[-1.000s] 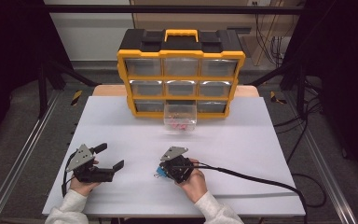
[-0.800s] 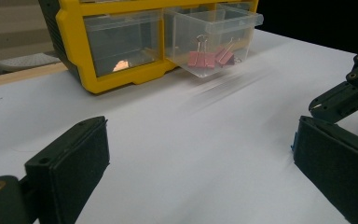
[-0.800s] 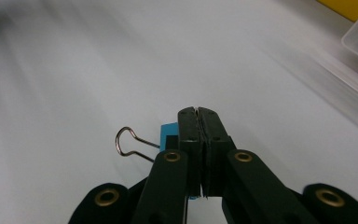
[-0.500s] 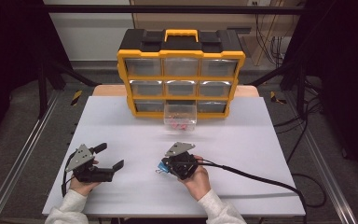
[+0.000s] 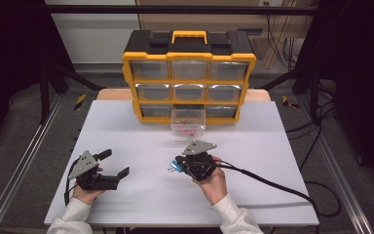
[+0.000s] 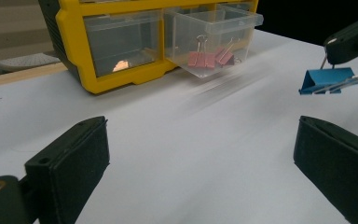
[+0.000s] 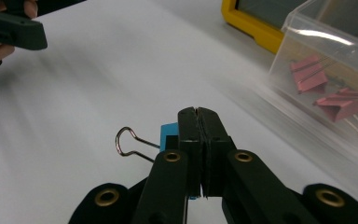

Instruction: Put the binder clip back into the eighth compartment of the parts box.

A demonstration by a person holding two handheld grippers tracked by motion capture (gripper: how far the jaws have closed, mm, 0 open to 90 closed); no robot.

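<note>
right gripper (image 5: 176, 165) is clamped on one wire handle of the blue binder clip (image 6: 325, 80), jaws pressed tight together, clip hanging off the table, well in front of the yellow organizer (image 5: 189, 78). the pulled-out clear drawer (image 5: 188, 121) with pink clips (image 7: 328, 91) sits at the organizer's bottom row, middle; it lies ahead of the clip, toward the organizer, so the right hand is far nearer than the left. clip's long axis runs roughly level & parallel to the organizer front, its other handle (image 7: 129, 142) pointing away toward the left gripper (image 5: 118, 165), whose jaws stand wide apart w/ nothing between.
</note>
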